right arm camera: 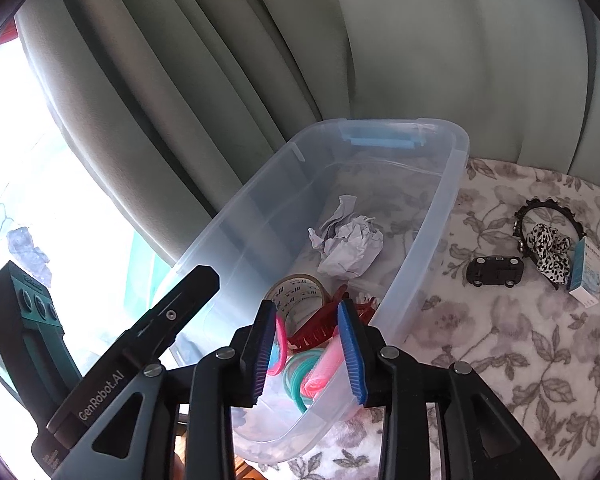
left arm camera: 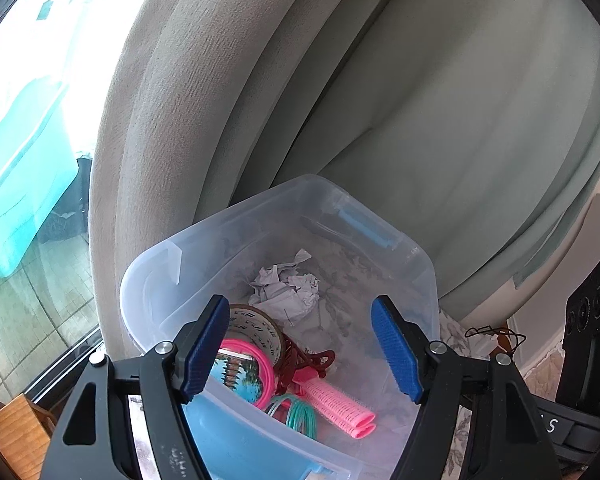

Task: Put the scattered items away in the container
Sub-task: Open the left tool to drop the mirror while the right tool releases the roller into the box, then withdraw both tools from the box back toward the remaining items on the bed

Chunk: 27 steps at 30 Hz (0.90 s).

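Drop-off step, looks like. Your right claw (right arm camera: 310, 354) sits over near end of clear bin (right arm camera: 452, 184), jaws parted narrow, nothing pinched. Left claw (left arm camera: 300, 354) wide, empty, hovering over same bin. Pink roller (left arm camera: 340, 406), tape roll (left arm camera: 260, 330) already inside. Next up, I'd guess: swing right to toy car (right arm camera: 496, 271), headband (right arm camera: 550, 248), small box (right arm camera: 586, 276) on flowered bench (right arm camera: 500, 360).
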Available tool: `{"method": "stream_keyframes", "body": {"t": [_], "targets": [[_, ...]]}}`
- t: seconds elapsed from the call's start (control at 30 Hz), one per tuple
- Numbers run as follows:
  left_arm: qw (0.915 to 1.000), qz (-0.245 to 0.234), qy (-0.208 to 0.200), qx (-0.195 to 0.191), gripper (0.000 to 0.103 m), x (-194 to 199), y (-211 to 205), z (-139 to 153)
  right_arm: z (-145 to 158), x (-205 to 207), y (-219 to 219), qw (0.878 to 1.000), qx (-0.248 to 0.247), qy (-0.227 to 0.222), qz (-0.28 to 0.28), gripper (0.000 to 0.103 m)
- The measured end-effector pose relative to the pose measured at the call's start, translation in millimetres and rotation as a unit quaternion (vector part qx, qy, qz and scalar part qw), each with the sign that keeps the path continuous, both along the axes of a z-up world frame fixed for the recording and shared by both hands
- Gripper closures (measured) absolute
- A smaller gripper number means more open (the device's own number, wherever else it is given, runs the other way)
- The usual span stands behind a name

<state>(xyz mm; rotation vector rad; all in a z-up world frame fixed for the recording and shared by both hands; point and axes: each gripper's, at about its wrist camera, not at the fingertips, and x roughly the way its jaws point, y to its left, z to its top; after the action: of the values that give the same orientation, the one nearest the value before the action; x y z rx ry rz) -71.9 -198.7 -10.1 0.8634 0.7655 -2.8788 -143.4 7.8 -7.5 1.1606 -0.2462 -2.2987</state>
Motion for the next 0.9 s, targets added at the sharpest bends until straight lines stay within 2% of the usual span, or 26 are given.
{"method": "stream_keyframes", "body": {"t": [0.37,0.57,0.63,0.9], "targets": [[0.9998,-0.001,-0.013,-0.014,0.028,-11.8,21.5,2.2,2.9,4.1,-0.5,1.0,0.001,0.001,0.006,0.063],[0.9993,0.013,-0.026,-0.025,0.026,-5.8,25.6,8.2,10.4,15.7,1.8,1.0,0.008,0.013,0.012,0.051],[0.9991,0.015,-0.025,-0.031,0.025,-1.4,28.9,13.2,13.4,20.8,5.2,1.0,0.014,0.018,0.008,0.04],[0.9976,-0.005,0.002,-0.069,0.025,25.4,64.7,48.3,36.8,48.0,37.5,0.999,-0.01,0.041,-0.013,0.039]]}}
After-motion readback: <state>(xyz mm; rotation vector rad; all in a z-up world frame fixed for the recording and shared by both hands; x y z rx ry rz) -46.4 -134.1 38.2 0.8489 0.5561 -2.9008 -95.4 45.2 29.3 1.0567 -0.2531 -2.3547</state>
